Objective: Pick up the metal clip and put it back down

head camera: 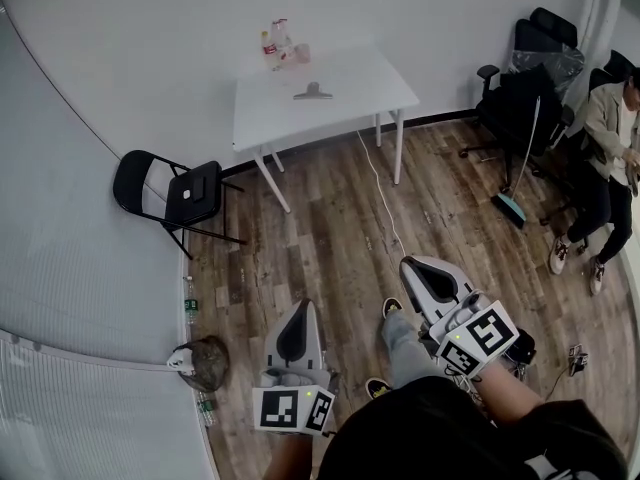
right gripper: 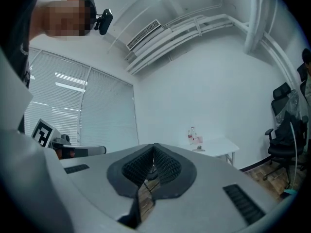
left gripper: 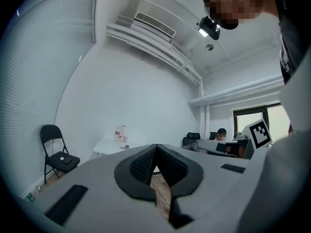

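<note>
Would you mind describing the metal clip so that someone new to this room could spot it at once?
Find the white table by the far wall, beyond the wood floor. The metal clip lies by itself near the middle of the tabletop. Unlike the bottles standing upright at the table's back edge, it is grey, low and lying flat.

White table [head camera: 370,93] stands well ahead of the right gripper [head camera: 410,264]; black folding chair [head camera: 205,208] sits ahead-left of the left gripper [head camera: 300,306].
</note>
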